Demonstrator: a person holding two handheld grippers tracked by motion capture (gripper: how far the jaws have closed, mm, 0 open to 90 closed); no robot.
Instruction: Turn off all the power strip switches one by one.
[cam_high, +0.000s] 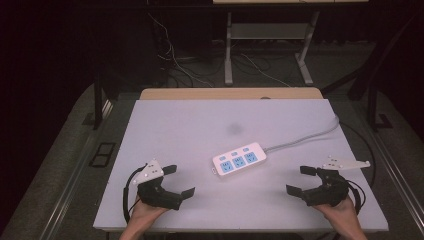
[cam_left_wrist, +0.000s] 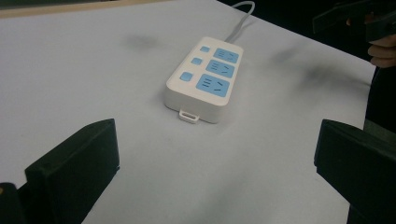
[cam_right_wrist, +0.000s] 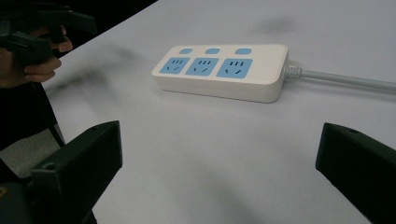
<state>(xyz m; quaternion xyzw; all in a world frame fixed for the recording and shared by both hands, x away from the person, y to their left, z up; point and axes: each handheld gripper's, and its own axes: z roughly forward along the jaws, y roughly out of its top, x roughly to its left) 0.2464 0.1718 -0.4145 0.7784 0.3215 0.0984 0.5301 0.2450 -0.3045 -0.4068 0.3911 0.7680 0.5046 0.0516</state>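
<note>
White plastic power strip (cam_high: 239, 160) with three blue sockets lies near the middle of the pale grey table (cam_high: 190, 130), its grey cable (cam_high: 305, 138) trailing to the right edge. Left gripper (cam_high: 181, 181) and right gripper (cam_high: 301, 180) flank it, well apart from it, jaws spread wide and holding nothing.

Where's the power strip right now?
In the high view, the power strip lies near the middle of the white table, between the left gripper and right gripper, touching neither.

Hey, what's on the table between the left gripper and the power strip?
Nothing: only bare table lies between the open left gripper and the power strip, as the left gripper view shows.
</note>
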